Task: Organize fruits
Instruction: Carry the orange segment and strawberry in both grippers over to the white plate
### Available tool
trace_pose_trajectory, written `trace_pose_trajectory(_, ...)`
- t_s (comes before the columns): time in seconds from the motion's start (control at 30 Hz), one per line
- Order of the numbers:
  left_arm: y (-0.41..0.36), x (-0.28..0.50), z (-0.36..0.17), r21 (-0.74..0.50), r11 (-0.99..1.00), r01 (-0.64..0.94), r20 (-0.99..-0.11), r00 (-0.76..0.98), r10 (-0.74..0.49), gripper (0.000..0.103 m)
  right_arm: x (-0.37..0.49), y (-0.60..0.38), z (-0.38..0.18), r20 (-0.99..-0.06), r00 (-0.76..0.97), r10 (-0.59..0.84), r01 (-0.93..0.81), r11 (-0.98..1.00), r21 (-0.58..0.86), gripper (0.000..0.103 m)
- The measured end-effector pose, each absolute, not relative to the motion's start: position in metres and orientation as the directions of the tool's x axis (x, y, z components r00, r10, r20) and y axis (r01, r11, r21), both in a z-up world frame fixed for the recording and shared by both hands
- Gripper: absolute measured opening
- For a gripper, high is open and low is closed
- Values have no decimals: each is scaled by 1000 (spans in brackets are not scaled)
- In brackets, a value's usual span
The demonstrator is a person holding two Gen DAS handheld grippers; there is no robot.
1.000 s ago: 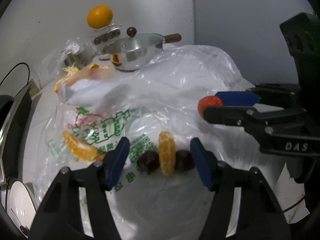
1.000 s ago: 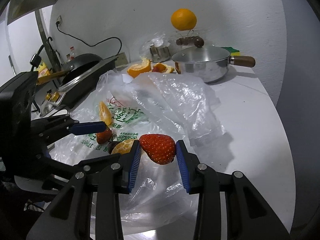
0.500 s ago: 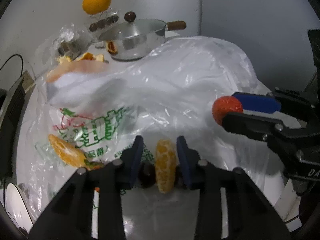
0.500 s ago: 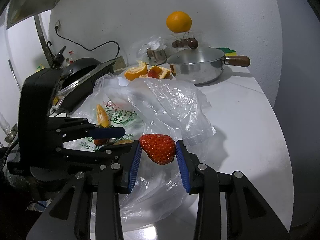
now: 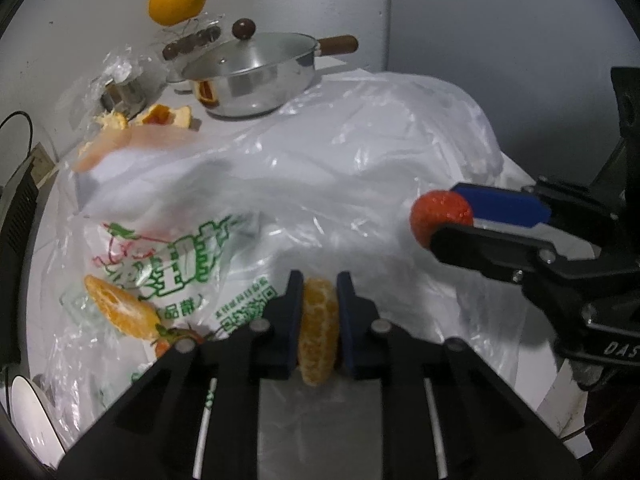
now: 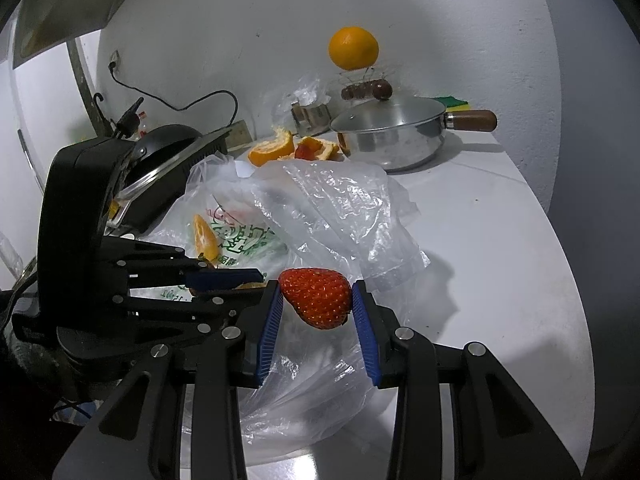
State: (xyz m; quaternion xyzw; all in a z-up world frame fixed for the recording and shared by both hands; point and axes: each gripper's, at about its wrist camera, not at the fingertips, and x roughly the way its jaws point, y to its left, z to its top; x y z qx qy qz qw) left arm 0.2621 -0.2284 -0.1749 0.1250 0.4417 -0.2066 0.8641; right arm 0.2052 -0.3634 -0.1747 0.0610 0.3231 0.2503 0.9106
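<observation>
My left gripper [image 5: 318,312] is shut on a peeled orange segment [image 5: 319,332] and holds it above the plastic bag [image 5: 320,184]. My right gripper [image 6: 318,308] is shut on a red strawberry [image 6: 316,302], held above the bag's near edge; the strawberry also shows in the left wrist view [image 5: 440,212]. Another orange segment [image 5: 116,308] and a small red fruit [image 5: 176,338] lie on the printed bag. A whole orange [image 6: 354,48] sits on a wire stand at the back wall.
A steel pan with a lid [image 6: 394,136] stands at the back of the white counter [image 6: 500,260]. Orange peel [image 6: 272,146] lies next to it. A black cooker [image 6: 168,156] sits at the left. A white plate [image 5: 28,412] is at the left edge.
My left gripper closed on the orange segment and lifted it off the bag. The right gripper kept hold of the strawberry and stayed about where it was.
</observation>
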Motion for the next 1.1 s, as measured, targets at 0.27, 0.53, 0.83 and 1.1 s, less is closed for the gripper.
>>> trace_pose_trajectory(0.27, -228, 252, -158, 31, 882, 470, -788, 554, -268, 16, 202, -362, -170, -549, 672, 497, -424, 866, 266, 38)
trace_pose_trajectory(0.53, -219, 238, -139, 37, 886, 463, -759, 590, -276, 17, 193, -354, -157, -533, 685, 497, -437, 865, 246, 38)
trace_pose_trajectory(0.83, -203, 219, -122, 36, 890, 455, -728, 622, -288, 17, 180, -337, -142, -522, 695, 495, -453, 864, 218, 38)
trace_pose_trajectory(1.1, -186, 207, -114, 29, 898, 440, -711, 641, -291, 16, 172, -322, -132, -515, 700, 494, -467, 863, 193, 38)
